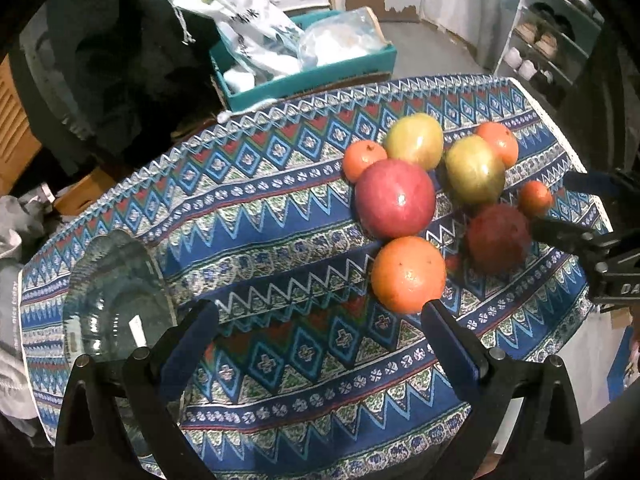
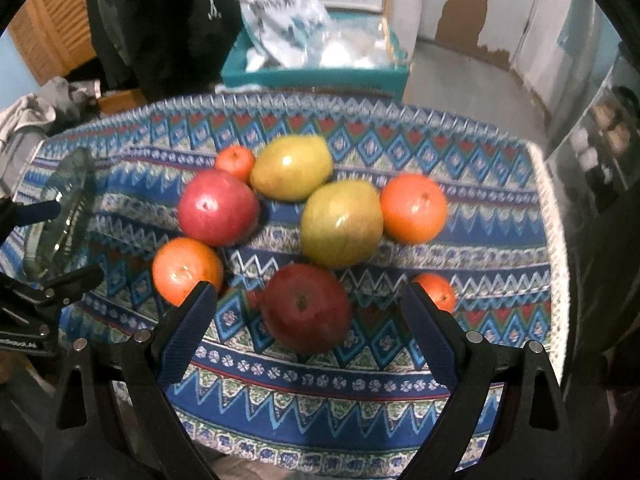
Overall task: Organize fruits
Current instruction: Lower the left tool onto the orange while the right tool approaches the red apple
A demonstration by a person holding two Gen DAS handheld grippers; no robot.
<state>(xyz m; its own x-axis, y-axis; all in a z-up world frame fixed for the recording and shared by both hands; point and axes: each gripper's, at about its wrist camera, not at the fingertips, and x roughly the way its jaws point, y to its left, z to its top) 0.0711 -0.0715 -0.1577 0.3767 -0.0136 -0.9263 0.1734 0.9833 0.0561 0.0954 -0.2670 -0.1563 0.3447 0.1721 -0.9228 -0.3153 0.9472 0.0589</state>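
Observation:
Several fruits lie clustered on the patterned cloth (image 2: pixel 360 384). My right gripper (image 2: pixel 308 292) is open, its fingers on either side of a dark red apple (image 2: pixel 306 308) without touching it. Around it sit an orange (image 2: pixel 186 270), a red apple (image 2: pixel 218 208), two yellow-green apples (image 2: pixel 340 228) and smaller oranges (image 2: pixel 436 292). My left gripper (image 1: pixel 320 314) is open and holds nothing, just in front of the orange (image 1: pixel 408 274). A clear glass bowl (image 1: pixel 116 300) stands at the cloth's left end, beside the left finger.
A teal box (image 1: pixel 304 80) with plastic bags stands behind the table. Dark clothing (image 1: pixel 120 52) hangs at the back left. A shoe rack (image 1: pixel 548 44) is at the far right. The table edge (image 2: pixel 556 240) runs close to the fruits on the right.

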